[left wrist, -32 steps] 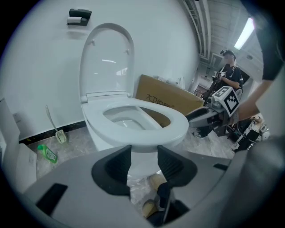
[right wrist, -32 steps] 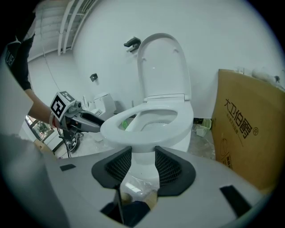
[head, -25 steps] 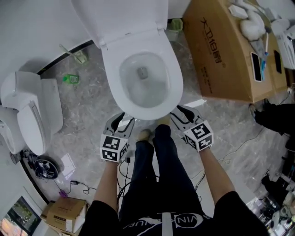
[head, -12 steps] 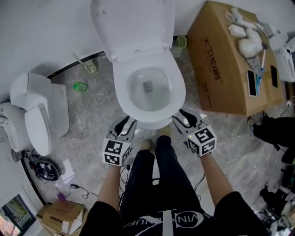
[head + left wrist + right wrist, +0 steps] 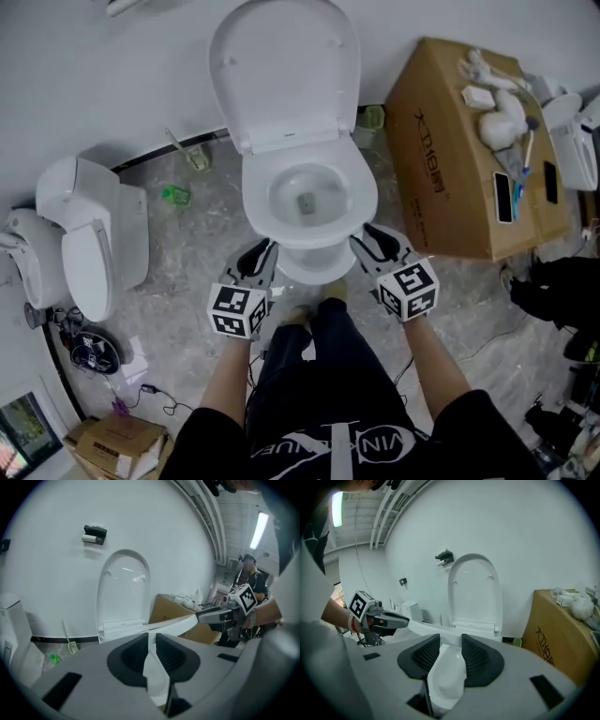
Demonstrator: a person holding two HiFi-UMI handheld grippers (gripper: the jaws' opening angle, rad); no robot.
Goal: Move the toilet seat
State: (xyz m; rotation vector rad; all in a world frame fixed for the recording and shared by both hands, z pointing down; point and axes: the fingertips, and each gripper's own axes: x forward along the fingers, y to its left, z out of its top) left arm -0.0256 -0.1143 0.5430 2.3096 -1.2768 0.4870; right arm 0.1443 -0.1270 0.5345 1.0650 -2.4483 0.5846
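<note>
Left tool, right tool each clamp front rim of toilet seat, jaws just closing tighter; both sit higher than second ago, seat front raised off bowl

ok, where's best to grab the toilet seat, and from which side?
Take the toilet seat by its front rim, coming from the front. It hinges at the back under the raised lid, so the front edge is the free end; the ring there is thin and flat.
</note>
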